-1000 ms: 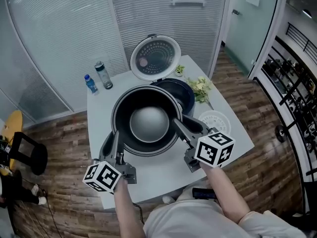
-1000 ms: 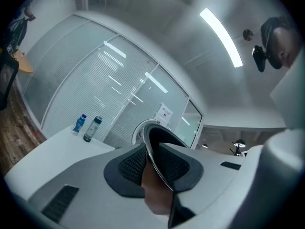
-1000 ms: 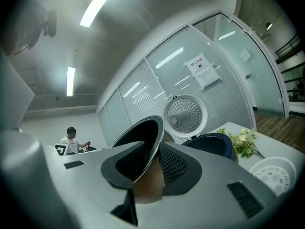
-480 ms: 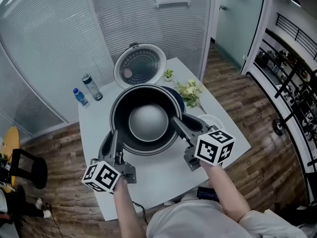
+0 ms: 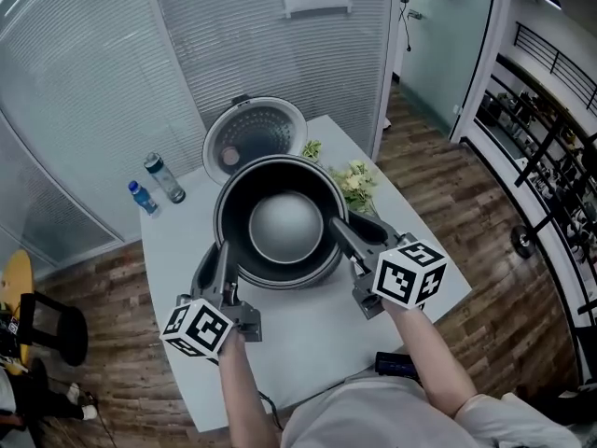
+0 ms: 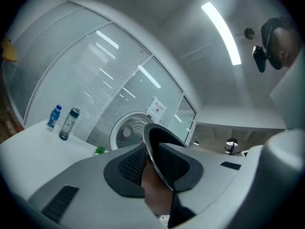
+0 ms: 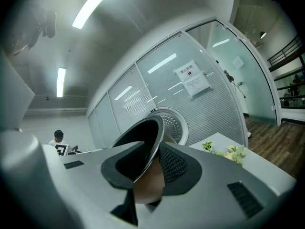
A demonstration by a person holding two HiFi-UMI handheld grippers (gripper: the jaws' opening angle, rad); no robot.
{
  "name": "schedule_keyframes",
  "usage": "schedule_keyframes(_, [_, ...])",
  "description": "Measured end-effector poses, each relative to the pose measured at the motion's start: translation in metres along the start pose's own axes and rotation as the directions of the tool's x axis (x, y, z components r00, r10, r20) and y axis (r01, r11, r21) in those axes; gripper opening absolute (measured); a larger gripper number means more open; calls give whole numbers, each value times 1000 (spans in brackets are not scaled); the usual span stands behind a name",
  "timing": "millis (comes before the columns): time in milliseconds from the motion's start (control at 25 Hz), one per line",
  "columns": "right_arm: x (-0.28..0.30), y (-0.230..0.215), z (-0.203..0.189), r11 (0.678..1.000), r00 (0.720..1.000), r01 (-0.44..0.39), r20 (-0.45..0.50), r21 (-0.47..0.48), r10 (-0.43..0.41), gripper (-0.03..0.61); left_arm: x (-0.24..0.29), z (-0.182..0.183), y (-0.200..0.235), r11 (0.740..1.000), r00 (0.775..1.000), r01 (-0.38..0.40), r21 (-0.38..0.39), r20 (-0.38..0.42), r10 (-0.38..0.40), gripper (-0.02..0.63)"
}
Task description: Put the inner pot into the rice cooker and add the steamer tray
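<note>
Gripping from both sides, we've got the left claw (image 5: pixel 222 250) and the right claw (image 5: pixel 343 230) each pinched down on the thin rim of the inner pot (image 5: pixel 284 227), one pad inside and one outside. The opposite holds look meant to carry it level. It hangs over the middle of the tabletop (image 5: pixel 298 343), hiding the cooker body we take to be beneath. Beyond, the rice cooker's lid (image 5: pixel 254 131) stands open at the far edge, leaving the drop clear. Bottles (image 5: pixel 163 177) sit far-left and flowers (image 5: pixel 354 183) far-right, out of the way. We can't spot the steamer tray.
</note>
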State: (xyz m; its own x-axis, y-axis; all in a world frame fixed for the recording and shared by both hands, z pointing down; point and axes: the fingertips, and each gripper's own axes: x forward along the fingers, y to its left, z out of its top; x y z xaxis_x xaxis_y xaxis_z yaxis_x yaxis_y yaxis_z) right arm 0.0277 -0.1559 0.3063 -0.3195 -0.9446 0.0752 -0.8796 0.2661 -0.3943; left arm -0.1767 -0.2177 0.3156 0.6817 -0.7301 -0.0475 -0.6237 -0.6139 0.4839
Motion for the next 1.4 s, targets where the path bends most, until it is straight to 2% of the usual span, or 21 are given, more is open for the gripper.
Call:
schedule_keyframes(480, [22,-50,-1,999,999,30,-20,15,-30,106,55,-24,13,1000,999,14,-18,-45,-15,84])
schedule_keyframes(800, [44,-81,-17,997,998,37,-60,60,-34,106,81,-44,31,999,996,-13,-37,-89,10,84])
schedule_keyframes(1400, [69,-93,-40,994,990,36,-136,102,-22,106,88,-61,60,995,990,-67,-75,-125,58,84])
